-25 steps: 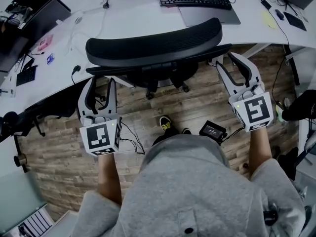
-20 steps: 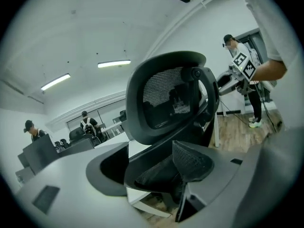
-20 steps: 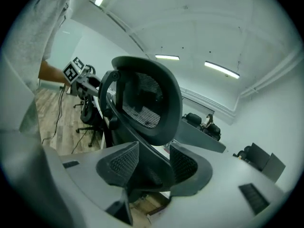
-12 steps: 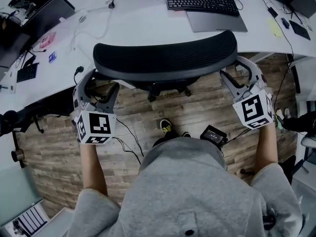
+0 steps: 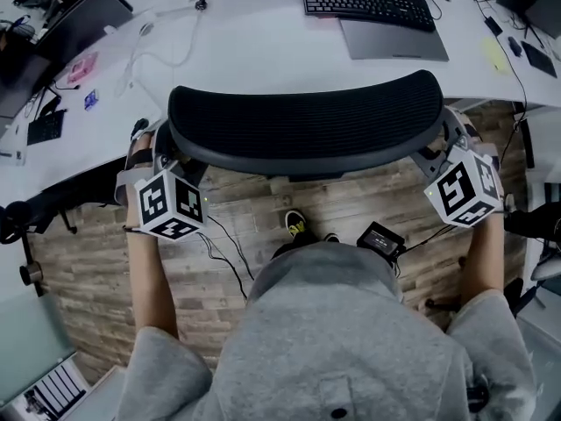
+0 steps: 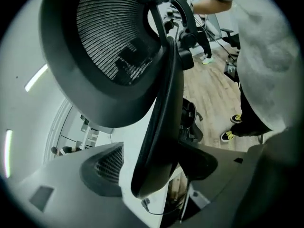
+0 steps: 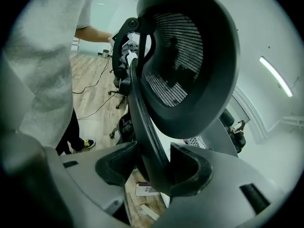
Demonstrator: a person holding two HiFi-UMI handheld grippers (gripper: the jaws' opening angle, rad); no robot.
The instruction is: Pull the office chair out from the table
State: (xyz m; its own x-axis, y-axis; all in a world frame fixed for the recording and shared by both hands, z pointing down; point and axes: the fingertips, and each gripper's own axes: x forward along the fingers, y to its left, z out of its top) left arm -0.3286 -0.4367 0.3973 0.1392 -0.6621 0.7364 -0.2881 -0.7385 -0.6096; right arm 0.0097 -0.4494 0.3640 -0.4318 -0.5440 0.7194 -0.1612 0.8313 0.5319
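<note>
The black mesh office chair backrest (image 5: 307, 121) stands in front of me, tucked against the white desk (image 5: 254, 51). My left gripper (image 5: 151, 154) sits at the backrest's left end, fingers partly hidden under it. In the left gripper view the chair's black frame edge (image 6: 164, 108) runs between the jaws of the left gripper (image 6: 152, 172). They are opening, with a gap at the left pad. My right gripper (image 5: 451, 140) is at the backrest's right end. There the frame edge (image 7: 142, 127) lies between the wide jaws of the right gripper (image 7: 152, 167), close to both pads.
A black keyboard (image 5: 368, 3) and a grey laptop (image 5: 394, 40) lie on the desk beyond the chair. On the wood floor below are cables, a small black device (image 5: 379, 239) and my shoe (image 5: 295, 224). Another dark chair (image 5: 535, 222) stands at the right.
Both grippers went forward from behind the chair to the two ends of the backrest, rolling and widening their jaws. The frame edge now lies between each pair of jaws.
</note>
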